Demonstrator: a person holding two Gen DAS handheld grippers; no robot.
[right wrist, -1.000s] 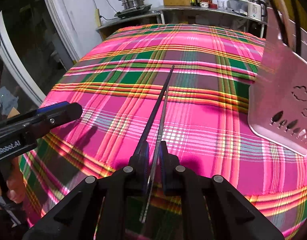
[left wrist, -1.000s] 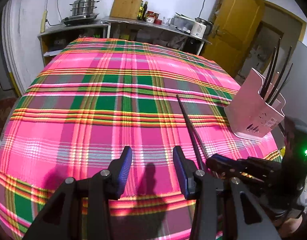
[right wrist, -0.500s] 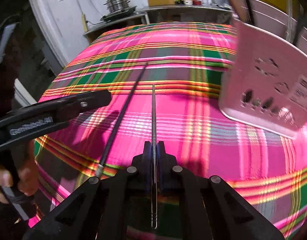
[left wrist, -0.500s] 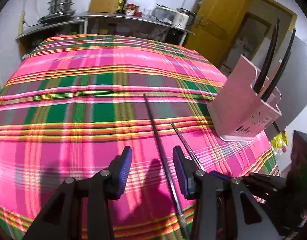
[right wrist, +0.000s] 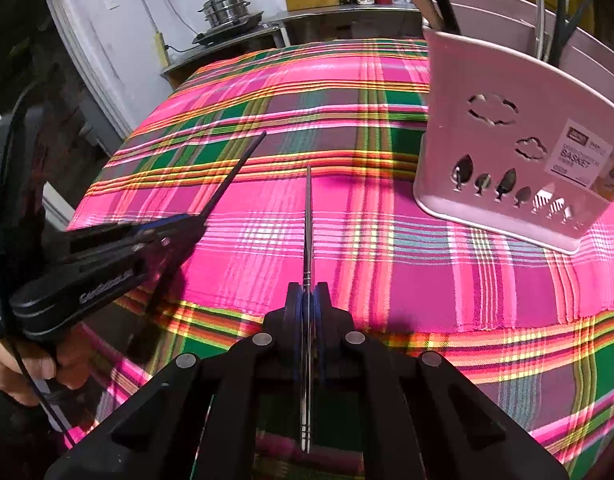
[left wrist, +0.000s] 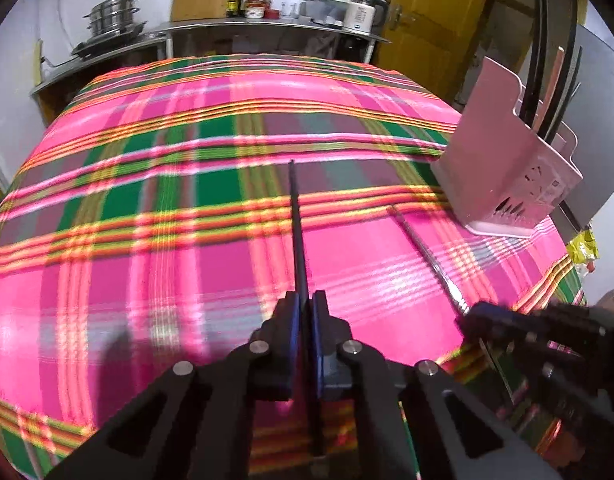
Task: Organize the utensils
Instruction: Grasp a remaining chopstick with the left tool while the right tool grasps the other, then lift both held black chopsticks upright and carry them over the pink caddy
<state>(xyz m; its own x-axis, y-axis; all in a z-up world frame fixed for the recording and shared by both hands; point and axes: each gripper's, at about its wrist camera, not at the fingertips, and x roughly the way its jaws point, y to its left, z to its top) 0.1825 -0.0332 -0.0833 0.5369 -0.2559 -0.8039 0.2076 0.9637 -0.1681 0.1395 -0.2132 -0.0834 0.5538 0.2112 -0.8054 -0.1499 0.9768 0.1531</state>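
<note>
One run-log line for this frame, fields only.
left gripper: shut on black chopstick | right gripper: shut on metal chopstick | pink basket: upright on table, holds utensils

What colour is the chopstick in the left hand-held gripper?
Black chopstick, clamped in the left hand-held gripper; clearest in the left wrist view.

A pink, green and yellow plaid tablecloth (left wrist: 155, 216) covers the table; a pink plastic utensil basket (right wrist: 519, 152) stands upright near its right-hand edge.
</note>
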